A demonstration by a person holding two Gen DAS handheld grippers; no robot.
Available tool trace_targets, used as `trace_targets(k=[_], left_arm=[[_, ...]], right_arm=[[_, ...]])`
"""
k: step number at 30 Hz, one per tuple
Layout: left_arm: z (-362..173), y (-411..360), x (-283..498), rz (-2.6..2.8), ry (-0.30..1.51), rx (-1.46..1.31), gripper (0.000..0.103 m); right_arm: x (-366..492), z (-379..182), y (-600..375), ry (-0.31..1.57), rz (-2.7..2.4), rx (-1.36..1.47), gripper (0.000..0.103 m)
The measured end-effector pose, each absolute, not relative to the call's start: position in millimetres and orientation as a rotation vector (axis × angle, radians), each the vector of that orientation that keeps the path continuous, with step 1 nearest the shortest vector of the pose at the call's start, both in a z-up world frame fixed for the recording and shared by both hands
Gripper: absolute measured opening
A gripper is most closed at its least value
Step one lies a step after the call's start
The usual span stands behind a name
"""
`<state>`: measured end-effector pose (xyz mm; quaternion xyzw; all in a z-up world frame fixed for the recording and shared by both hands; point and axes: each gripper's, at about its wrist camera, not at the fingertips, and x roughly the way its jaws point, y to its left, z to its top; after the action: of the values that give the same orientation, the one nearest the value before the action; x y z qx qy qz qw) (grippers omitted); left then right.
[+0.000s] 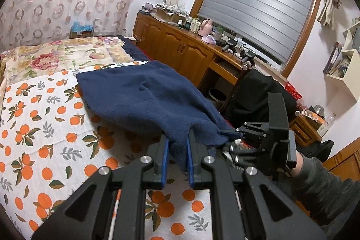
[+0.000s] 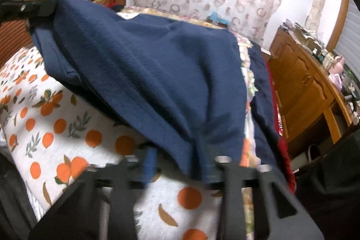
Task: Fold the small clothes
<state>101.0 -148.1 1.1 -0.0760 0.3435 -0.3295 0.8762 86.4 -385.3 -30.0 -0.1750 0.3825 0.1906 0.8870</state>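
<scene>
With both corners pinched, I hold the navy garment off the orange-print bedsheet so it hangs ready to fold: my left gripper clamps one near corner, my right gripper (blurry) the other, while its far edge rests on the bed.

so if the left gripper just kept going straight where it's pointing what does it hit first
Most likely the navy cloth it already grips: the left gripper points along it, toward the orange-print bedspread beneath. Depth is hard to judge.
</scene>
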Motion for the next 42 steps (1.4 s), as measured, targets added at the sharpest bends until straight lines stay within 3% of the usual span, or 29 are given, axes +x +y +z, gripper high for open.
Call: trace_targets(k=[6,13,25,28,32,35,38,42], left_arm=[[14,-142,109,-0.67,0.685,-0.157,0.011],[21,-131,154,-0.571,0.667,-0.108,0.011],[-5,-113,256,-0.469,0.725,-0.145,0.011],[-16,-105,280,-0.462,0.766,-0.153,0.016],[-22,-93,285,-0.456,0.77,-0.149,0.034],[-21,-83,282,-0.454,0.78,-0.144,0.038],[-16,-76,275,-0.456,0.759,-0.142,0.04],[-27,-83,282,-0.452,0.794,-0.118,0.04]], right_arm=[[94,14,-387,0.653,0.378,-0.38,0.01],[162,66,-367,0.54,0.391,-0.447,0.006],[280,35,-338,0.605,0.463,-0.459,0.005],[314,26,-338,0.66,0.474,-0.42,0.005],[336,10,-336,0.722,0.486,-0.418,0.005],[345,6,-338,0.753,0.494,-0.387,0.005],[354,11,-341,0.772,0.493,-0.315,0.012],[361,38,-355,0.732,0.465,-0.218,0.035]])
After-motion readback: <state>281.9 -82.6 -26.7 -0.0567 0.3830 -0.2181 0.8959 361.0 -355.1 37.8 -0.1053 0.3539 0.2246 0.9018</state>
